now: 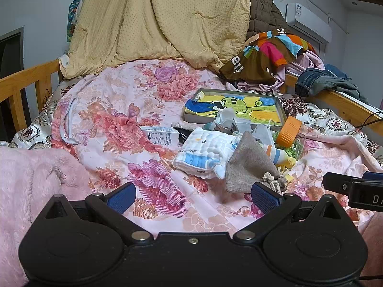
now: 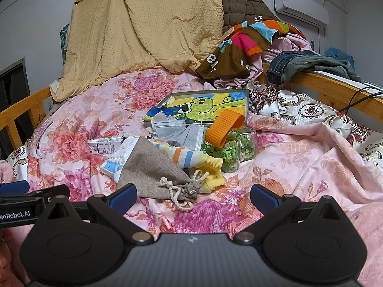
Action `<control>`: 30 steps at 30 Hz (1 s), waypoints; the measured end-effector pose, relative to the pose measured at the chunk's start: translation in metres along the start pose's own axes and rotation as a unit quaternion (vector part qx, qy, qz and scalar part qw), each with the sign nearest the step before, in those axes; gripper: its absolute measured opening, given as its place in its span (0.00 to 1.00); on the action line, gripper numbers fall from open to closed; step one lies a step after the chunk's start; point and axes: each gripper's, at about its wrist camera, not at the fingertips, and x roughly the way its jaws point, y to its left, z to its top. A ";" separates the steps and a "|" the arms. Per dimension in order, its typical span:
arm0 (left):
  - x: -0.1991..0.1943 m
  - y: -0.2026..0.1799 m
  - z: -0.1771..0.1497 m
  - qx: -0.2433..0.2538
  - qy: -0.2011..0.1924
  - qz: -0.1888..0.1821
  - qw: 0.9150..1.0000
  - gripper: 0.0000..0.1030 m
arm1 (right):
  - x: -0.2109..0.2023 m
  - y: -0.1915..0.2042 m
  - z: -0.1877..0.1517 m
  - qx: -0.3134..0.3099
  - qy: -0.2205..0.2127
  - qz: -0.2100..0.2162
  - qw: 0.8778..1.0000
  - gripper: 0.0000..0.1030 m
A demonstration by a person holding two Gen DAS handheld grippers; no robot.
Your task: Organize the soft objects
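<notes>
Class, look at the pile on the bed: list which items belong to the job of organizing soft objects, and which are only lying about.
Belong to the job:
grey drawstring pouch
striped sock
white quilted cloth
grey face mask

Just lying about:
jar of green bits with orange lid
frog picture box
small white carton
jeans on the rail

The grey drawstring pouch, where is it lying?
The grey drawstring pouch lies on the floral quilt, just ahead of the right gripper, overlapping the striped sock.
</notes>
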 end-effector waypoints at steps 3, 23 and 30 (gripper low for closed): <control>0.000 0.001 0.000 0.000 0.000 0.000 1.000 0.99 | 0.000 0.000 0.000 0.000 0.000 0.000 1.000 1.00; -0.003 -0.007 0.000 -0.001 0.001 0.000 1.000 0.99 | 0.000 0.000 0.000 0.000 0.001 0.000 1.000 1.00; -0.005 -0.013 -0.001 -0.002 0.001 0.000 1.000 0.99 | 0.000 0.000 0.000 0.000 0.001 -0.001 1.000 1.00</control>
